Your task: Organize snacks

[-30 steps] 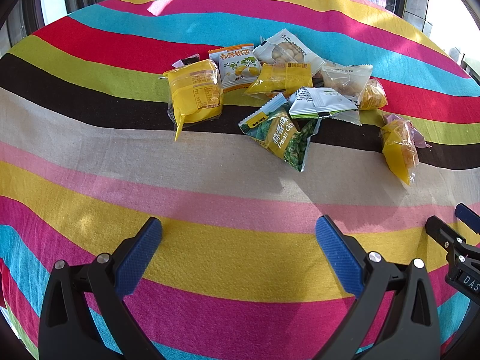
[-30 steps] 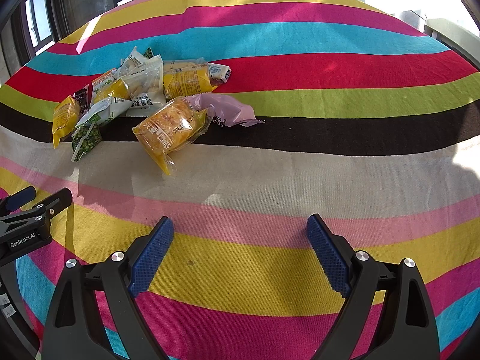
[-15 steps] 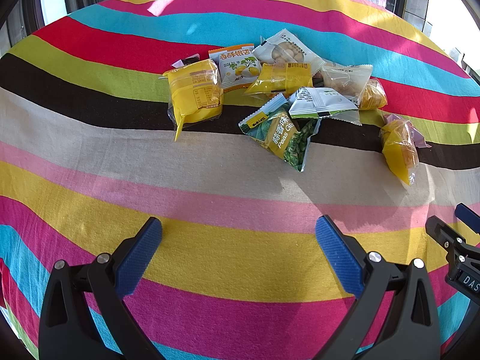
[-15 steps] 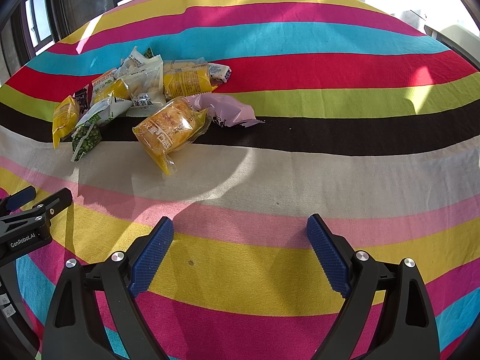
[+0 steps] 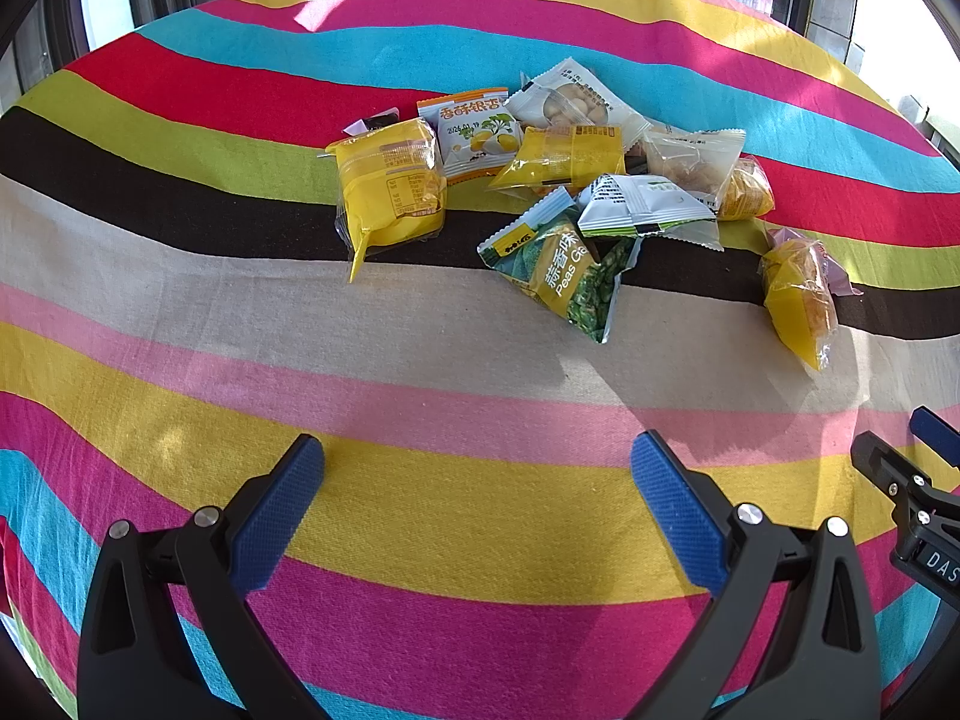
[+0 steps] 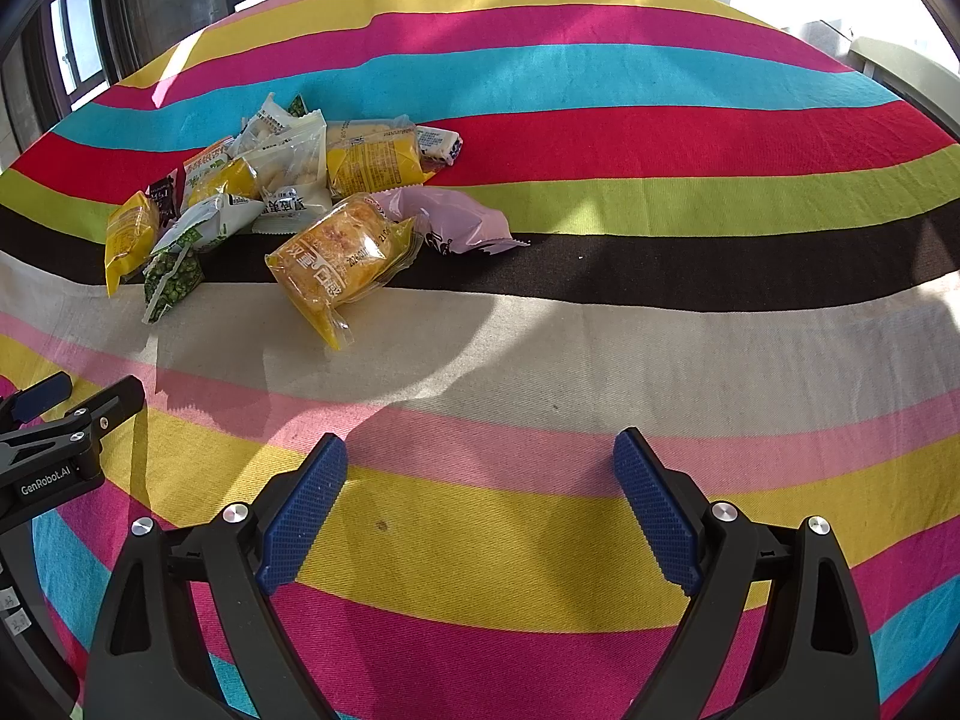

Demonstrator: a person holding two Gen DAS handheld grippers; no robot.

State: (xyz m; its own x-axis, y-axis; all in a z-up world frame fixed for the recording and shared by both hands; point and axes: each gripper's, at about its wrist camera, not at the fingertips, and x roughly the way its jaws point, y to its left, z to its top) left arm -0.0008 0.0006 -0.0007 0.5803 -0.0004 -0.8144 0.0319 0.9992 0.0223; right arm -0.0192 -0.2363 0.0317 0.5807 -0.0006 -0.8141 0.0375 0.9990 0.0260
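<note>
Now both tools hover low over the striped worktop [image 5: 420, 516]: the left hand-held gripper [image 5: 477, 480] and the right hand-held gripper [image 6: 480, 468] each stand with jaws wide apart, holding nothing. Well ahead, the snack packets [image 5: 564, 180] lie heaped on the dark and green stripes (one yellow packet [image 6: 336, 258] sits nearest the right tool).

You see sealed snack packets [image 5: 558, 180] piled loosely on the striped cloth: several yellow, one green pea pack [image 5: 564, 276], one pink [image 6: 450, 219], some overlapping.
</note>
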